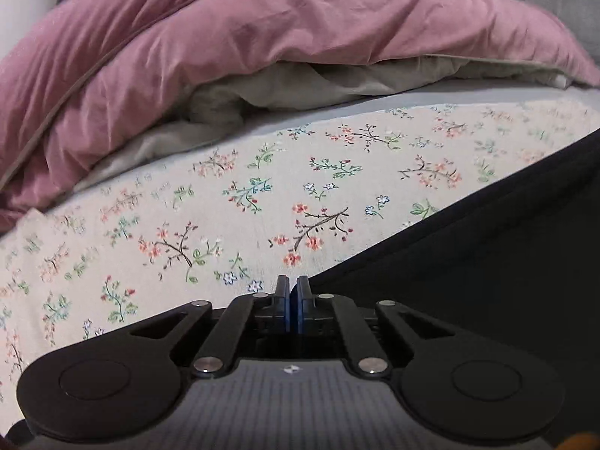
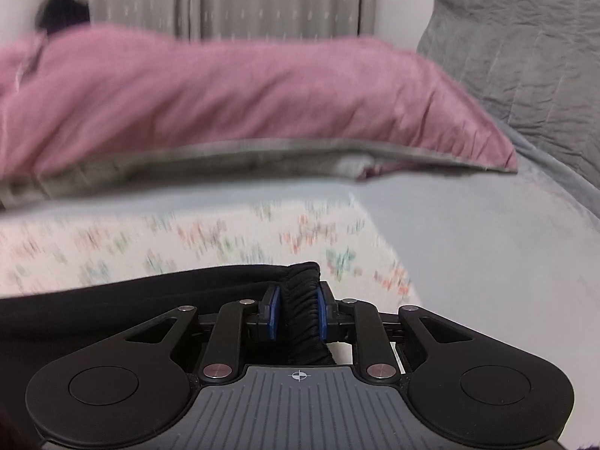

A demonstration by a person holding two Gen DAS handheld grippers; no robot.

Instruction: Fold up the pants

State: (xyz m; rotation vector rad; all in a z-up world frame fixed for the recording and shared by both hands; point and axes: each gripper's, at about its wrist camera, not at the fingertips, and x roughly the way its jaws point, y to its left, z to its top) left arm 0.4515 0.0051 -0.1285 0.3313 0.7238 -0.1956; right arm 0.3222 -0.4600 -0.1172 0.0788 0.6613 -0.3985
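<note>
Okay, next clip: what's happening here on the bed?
A person is working a pair of handheld tongs over black pants spread on a floral sheet. The right tongs are clamped on the bunched elastic waistband. The left tongs are shut at the edge of the pants; whether fabric is pinched between them cannot be made out. No fold shows yet. A pink duvet is heaped behind, and a grey quilted pillow sits further back.

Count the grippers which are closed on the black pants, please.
1 surely: the right gripper pinches the gathered waistband of the black pants. The left gripper is shut at the pants' edge; any cloth inside is hidden.
</note>
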